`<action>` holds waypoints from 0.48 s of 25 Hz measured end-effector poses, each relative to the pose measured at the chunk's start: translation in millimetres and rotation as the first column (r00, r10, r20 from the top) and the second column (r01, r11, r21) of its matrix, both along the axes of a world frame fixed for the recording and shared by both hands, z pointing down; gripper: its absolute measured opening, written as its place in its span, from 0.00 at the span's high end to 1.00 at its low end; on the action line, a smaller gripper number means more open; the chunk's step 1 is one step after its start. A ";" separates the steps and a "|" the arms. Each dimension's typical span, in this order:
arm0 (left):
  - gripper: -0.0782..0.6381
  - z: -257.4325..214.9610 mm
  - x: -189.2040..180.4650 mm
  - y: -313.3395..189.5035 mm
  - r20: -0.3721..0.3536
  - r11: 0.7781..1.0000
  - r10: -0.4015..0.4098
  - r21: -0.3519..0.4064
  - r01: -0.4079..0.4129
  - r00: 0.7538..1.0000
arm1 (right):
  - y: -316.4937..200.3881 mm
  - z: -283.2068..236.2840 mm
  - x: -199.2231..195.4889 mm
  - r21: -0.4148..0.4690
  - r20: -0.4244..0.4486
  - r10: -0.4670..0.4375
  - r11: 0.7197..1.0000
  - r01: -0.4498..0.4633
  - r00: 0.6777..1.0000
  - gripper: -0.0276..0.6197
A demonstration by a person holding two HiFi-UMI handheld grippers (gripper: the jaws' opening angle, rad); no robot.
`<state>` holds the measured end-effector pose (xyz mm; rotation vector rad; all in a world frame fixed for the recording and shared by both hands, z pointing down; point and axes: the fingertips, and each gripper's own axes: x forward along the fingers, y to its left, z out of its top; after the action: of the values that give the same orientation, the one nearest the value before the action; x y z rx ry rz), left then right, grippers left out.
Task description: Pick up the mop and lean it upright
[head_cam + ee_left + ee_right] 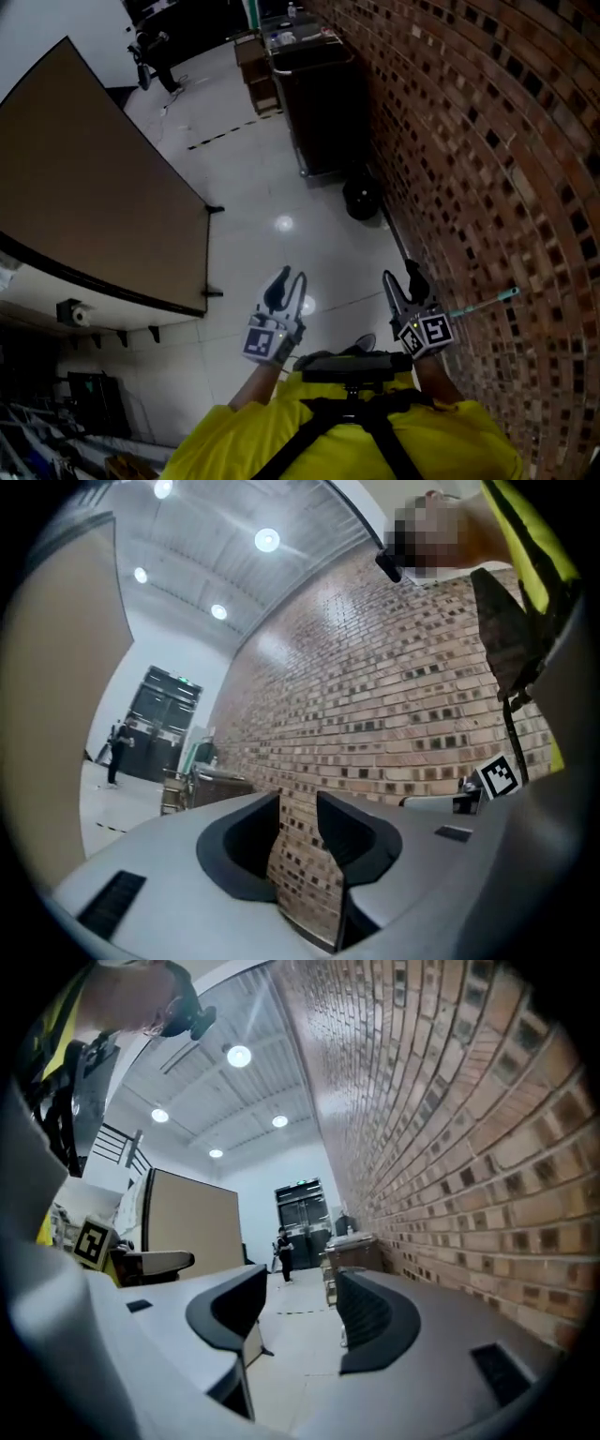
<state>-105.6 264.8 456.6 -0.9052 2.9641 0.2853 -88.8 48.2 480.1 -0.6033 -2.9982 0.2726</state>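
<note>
Left tongs (291, 279) held level, out from the brick wall (487, 141). Released, jaws wide apart, only brickwork showing through the gap. Right tongs (400, 274) nearer the wall, also level and released, with just bare floor (272, 178) between the jaws. Neither touching anything.

Just beside the right tongs, on the wall side: a thin pale rod with a teal end cap, taken for the mop handle (483, 302). Teal tip at or against the wall. Lower run hidden behind the right tongs; head end out of sight, footing unknown. Looks propped against the wall already, though that is only a guess from this short stretch.

Handling, as judged: stiff, slim, smooth shaft, light at the top, with the weight and floppy drag down at the head end. Apt to slide sideways along the brick if nudged, and to slip in a loose pinch. Best taken on the shaft well below the cap, jaws square across it, second tongs lower down for steadying.

Farther along the foot of the wall: a dark round thing (362, 197), unclear what. Beyond it, against the wall, a tall dark bin (319, 112), then boxes (255, 66). Opposite the wall, a brown partition (94, 187). At the far end of the wall, a person (284, 1252) standing before dark doors (302, 1206).
</note>
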 end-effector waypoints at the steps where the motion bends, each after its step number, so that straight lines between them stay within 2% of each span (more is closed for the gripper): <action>1: 0.72 2.5 -16.8 -16.5 -0.016 0.999 0.052 0.001 -0.052 0.999 | -13.7 -0.8 -7.2 -0.005 0.003 0.058 0.998 -0.058 0.998 0.59; 2: 0.72 4.8 -31.6 -33.7 -0.032 0.995 0.104 0.009 -0.104 0.994 | -28.6 0.0 -11.7 -0.008 0.000 0.120 0.993 -0.120 0.993 0.59; 4: 0.79 6.1 -56.8 -71.0 -0.046 0.980 0.198 0.023 -0.197 0.979 | -61.4 1.6 -18.9 -0.011 -0.008 0.227 0.974 -0.227 0.974 0.59; 6: 0.81 7.9 -78.9 -113.8 -0.045 0.953 0.302 0.006 -0.303 0.952 | -96.9 3.3 -20.0 -0.002 -0.017 0.338 0.941 -0.338 0.941 0.59; 7: 0.81 10.5 -89.5 -136.6 -0.049 0.933 0.360 -0.009 -0.361 0.932 | -115.2 6.2 -16.3 0.004 -0.026 0.403 0.915 -0.403 0.915 0.59; 9: 0.84 18.4 -107.2 -180.9 -0.061 0.885 0.462 -0.027 -0.465 0.885 | -153.0 16.5 -2.2 0.008 -0.058 0.533 0.846 -0.533 0.844 0.59; 10: 0.84 22.5 -114.0 -204.0 -0.065 0.859 0.509 -0.030 -0.511 0.858 | -173.8 21.7 7.4 0.008 -0.073 0.597 0.802 -0.598 0.799 0.59; 11: 0.84 25.3 -119.4 -229.6 -0.067 0.825 0.562 -0.033 -0.564 0.825 | -195.1 25.6 19.5 0.006 -0.086 0.665 0.745 -0.667 0.742 0.59; 12: 0.84 25.6 -123.4 -257.5 -0.065 0.778 0.624 -0.039 -0.627 0.779 | -214.6 28.1 34.7 0.000 -0.098 0.737 0.672 -0.741 0.669 0.59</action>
<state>-229.0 7.3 482.2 -1.9072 2.6070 0.2290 -54.1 -166.5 508.2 0.6716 -2.9699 0.3804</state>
